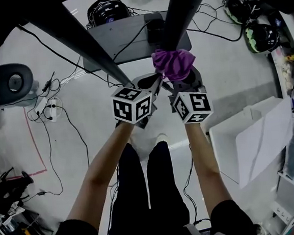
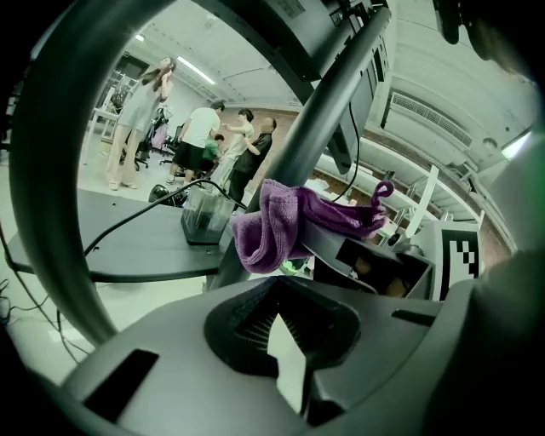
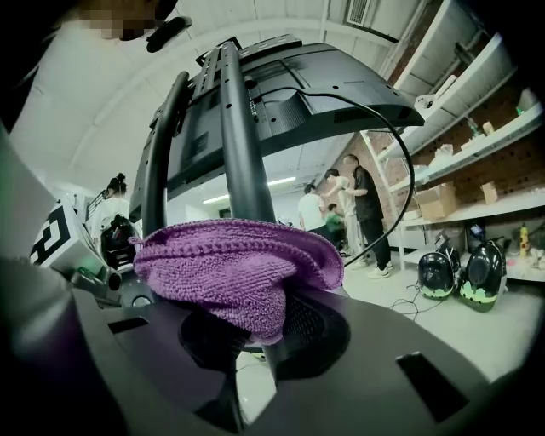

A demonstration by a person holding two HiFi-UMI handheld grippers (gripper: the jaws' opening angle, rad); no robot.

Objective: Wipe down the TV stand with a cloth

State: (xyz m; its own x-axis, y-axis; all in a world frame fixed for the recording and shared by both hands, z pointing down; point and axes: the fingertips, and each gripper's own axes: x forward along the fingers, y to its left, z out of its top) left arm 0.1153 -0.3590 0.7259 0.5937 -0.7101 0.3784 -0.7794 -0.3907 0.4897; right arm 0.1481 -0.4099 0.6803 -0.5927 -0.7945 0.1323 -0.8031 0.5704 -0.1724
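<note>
The TV stand has two black slanted poles, left [image 1: 78, 38] and right [image 1: 183, 9], rising from a dark grey base shelf [image 1: 124, 37]. A purple cloth [image 1: 173, 63] is bunched against the right pole, with my right gripper [image 1: 182, 80] shut on it. The right gripper view shows the cloth [image 3: 230, 264] draped over the right gripper [image 3: 255, 332], with the pole [image 3: 243, 128] and the TV's back [image 3: 289, 77] above. My left gripper [image 1: 146, 83] sits just left of it, between the poles, shut and holding nothing. The left gripper view shows the cloth [image 2: 272, 226] on the pole [image 2: 324, 119] beyond the left gripper [image 2: 285, 328].
Helmets lie on the floor at the back [image 1: 108, 10] and right [image 1: 260, 35]. Cables and a power strip [image 1: 51, 108] trail on the left. White boxes [image 1: 251, 141] stand at the right. A small black box [image 2: 204, 217] sits on the shelf. People [image 2: 200, 140] stand far behind.
</note>
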